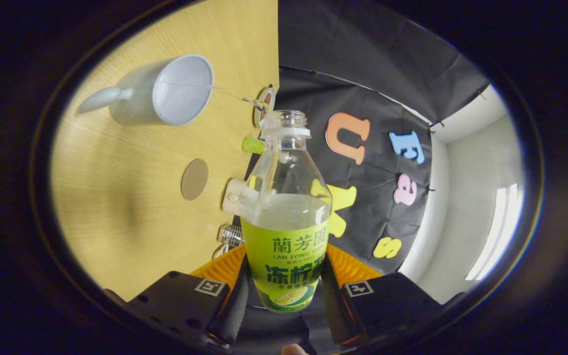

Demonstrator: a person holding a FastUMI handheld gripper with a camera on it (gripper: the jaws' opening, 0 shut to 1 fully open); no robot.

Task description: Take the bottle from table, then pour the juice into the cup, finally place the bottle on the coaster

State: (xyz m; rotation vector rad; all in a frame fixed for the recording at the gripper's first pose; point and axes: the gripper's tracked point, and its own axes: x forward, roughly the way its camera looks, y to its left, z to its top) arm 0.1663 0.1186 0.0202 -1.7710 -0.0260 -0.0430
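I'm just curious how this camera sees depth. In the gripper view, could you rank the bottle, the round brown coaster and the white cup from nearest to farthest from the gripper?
1. Bottle: clamped between the gripper fingers.
2. Coaster: on the wooden table, beyond the fingers.
3. Cup: farther along the table, past the coaster.

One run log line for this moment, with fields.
phase: pouring | tool: shut on bottle | bottle: tilted, uncapped | stream entering cup | coaster: bare
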